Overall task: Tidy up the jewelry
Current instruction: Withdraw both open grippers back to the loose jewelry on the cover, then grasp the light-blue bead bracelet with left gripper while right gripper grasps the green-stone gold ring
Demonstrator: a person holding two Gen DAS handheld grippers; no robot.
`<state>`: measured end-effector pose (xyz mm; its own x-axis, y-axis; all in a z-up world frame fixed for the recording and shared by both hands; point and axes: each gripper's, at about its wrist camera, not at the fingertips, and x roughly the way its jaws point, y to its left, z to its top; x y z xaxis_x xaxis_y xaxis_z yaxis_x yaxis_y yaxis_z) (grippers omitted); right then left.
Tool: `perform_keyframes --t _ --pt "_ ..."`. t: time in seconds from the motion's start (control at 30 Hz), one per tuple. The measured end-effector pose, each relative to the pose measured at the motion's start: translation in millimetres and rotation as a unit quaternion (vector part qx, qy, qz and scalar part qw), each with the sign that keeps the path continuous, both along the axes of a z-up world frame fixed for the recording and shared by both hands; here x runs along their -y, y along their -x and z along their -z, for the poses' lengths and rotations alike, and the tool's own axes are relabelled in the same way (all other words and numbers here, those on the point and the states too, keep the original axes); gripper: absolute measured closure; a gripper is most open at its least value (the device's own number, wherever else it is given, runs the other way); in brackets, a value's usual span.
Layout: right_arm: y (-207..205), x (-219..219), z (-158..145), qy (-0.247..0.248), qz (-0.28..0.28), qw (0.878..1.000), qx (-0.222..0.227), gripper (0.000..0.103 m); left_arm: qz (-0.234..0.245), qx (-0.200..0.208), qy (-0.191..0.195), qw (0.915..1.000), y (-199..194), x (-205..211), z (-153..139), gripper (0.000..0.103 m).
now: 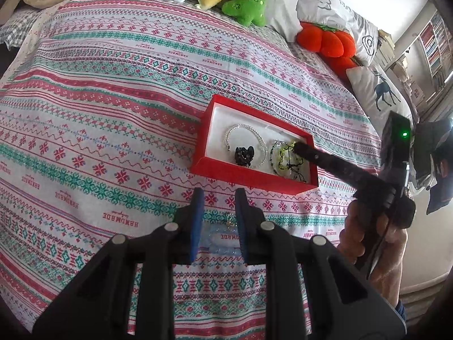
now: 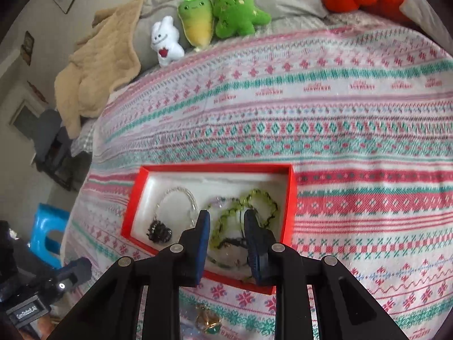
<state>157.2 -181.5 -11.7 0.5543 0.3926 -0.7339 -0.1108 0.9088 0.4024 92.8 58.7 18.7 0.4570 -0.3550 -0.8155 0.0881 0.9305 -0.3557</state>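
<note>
A red box (image 1: 223, 170) (image 2: 291, 198) with a white lining lies on the bed. In it are a clear bead bracelet (image 1: 243, 133) (image 2: 181, 195), a black piece (image 1: 245, 155) (image 2: 158, 231) and green bead bracelets (image 1: 286, 153) (image 2: 254, 201). My right gripper (image 2: 226, 223) (image 1: 296, 147) is open over the green bracelets, holding nothing. My left gripper (image 1: 219, 198) is open and empty, just short of the box, above a pale blue bead bracelet (image 1: 223, 250) lying on the cloth. A gold and green trinket (image 2: 208, 321) lies near the box's front.
The bed carries a striped pink and teal cloth (image 1: 113, 113). Plush toys (image 1: 243, 0) (image 2: 226, 8), an orange plush (image 1: 325, 39), pillows (image 1: 334, 5) and a beige blanket (image 2: 96, 68) lie at the far side. A blue stool (image 2: 46, 229) stands beside the bed.
</note>
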Motion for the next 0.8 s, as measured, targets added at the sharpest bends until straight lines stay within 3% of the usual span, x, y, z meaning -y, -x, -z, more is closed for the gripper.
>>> perform_keyframes --t 0.1,0.23,0.33,0.43,0.6,0.73,0.8 --pt "13.6 3.5 -16.3 -0.004 0.0 1.0 0.025 0.077 0.004 -0.005 -0.005 1.0 -0.4 3.3 3.4 0.08" --pt "33.8 0.3 -18.6 0.011 -0.029 1.0 -0.004 0.077 0.021 -0.018 -0.019 0.9994 0.6 12.0 12.4 0.08" --pt "54.9 -6.1 -15.1 0.045 -0.052 0.997 -0.017 0.077 0.035 -0.046 -0.034 0.9978 1.6 20.2 27.3 0.08" --pt "66.3 -10.2 -8.6 0.048 -0.079 0.995 -0.038 0.077 0.048 -0.076 -0.045 0.9949 3.4 28.8 42.6 0.08" --pt "67.4 -17.7 10.4 0.062 -0.087 0.992 -0.068 0.077 0.02 -0.148 -0.036 0.9881 2.4 25.6 77.9 0.08" --pt "69.3 -23.7 10.6 0.061 -0.094 0.992 -0.065 0.077 -0.004 -0.135 -0.012 0.9908 -1.8 24.0 80.9 0.08" --pt "70.0 -27.1 10.6 0.06 -0.099 0.991 -0.064 0.077 -0.009 -0.126 -0.022 0.9918 -2.6 27.4 81.4 0.086"
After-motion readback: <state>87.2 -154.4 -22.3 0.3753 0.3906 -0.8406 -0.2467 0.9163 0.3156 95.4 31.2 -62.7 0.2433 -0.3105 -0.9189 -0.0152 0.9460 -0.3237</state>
